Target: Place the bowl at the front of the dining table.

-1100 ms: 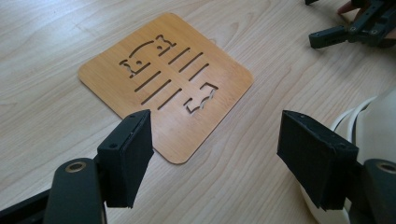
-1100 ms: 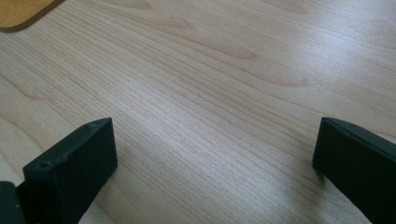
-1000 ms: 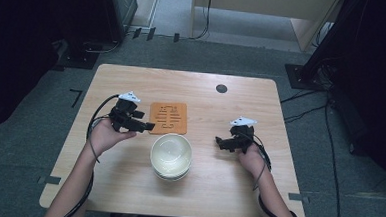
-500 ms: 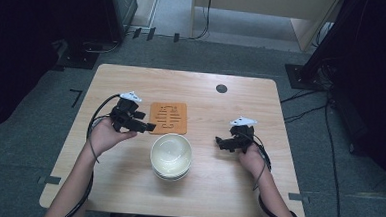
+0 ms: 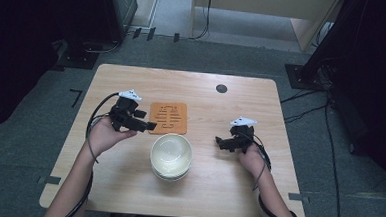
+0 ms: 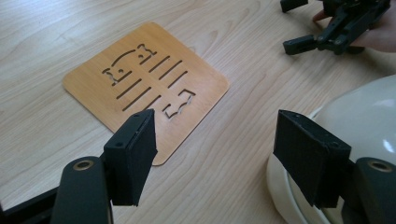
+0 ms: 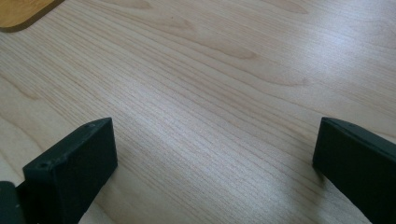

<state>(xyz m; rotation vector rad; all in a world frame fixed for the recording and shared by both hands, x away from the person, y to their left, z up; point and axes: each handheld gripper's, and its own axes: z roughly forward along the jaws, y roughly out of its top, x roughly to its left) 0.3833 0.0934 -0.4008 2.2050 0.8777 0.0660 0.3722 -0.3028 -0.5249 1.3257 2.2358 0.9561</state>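
Left gripper nudged toward trivet, spread empty, glossy cream bowls stacked

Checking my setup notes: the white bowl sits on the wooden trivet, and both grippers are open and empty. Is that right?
Not quite. The bowl stands on the bare table, just in front of the trivet, not on it; the high view shows this. The left gripper and right gripper are indeed open and empty.

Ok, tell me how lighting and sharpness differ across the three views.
High view: dim and soft, floor nearly black, table evenly lit, bowl palest. Left gripper view: bright and sharp on the wooden mat, the near fingers slightly soft. Right gripper view: pale sheen across the wood grain, fingers blurred.
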